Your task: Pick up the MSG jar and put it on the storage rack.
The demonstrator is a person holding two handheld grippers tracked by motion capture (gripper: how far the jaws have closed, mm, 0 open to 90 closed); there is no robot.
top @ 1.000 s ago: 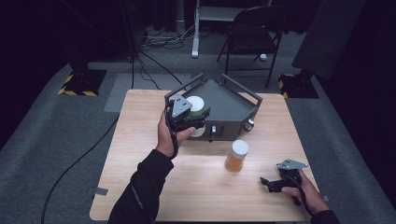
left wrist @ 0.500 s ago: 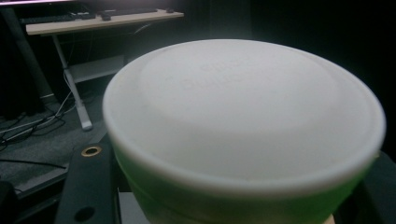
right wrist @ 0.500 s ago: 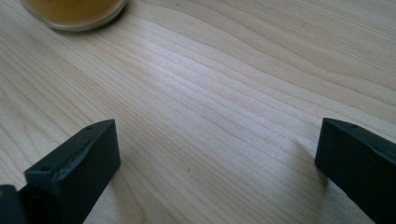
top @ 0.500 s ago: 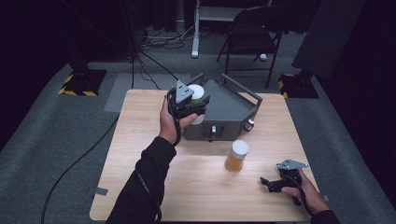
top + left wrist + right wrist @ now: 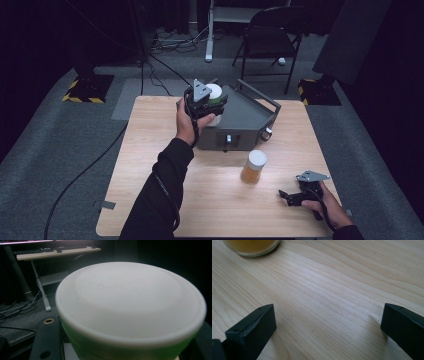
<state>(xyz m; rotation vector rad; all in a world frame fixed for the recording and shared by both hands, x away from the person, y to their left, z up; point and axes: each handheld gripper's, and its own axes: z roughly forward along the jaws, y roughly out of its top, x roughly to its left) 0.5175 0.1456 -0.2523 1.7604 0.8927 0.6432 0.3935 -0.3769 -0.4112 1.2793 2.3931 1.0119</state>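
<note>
A jar with a white lid (image 5: 215, 91) and a green body is pinched between the jaws of my left gripper (image 5: 212, 103), which is shut on it above the near-left corner of a dark grey box (image 5: 250, 112). The left gripper view looks straight at that lid (image 5: 130, 300), with one black jaw beside it at lower left. A second jar (image 5: 254, 167) with amber contents and a white lid stands on the table in front of the box. My right gripper (image 5: 286, 196) rests open at the front right of the wooden table (image 5: 150, 150), jaws wide apart over bare wood (image 5: 328, 322).
The amber jar's base (image 5: 252, 246) sits just beyond the right jaws. The dark box has a raised bar handle (image 5: 260, 95) along its far right side. Behind the table are a folding chair (image 5: 270, 35), cables and stand bases on grey carpet.
My left hand has carried the white-lidded jar away from the person, farther over the dark box. The right hand and the amber jar have stayed put.
</note>
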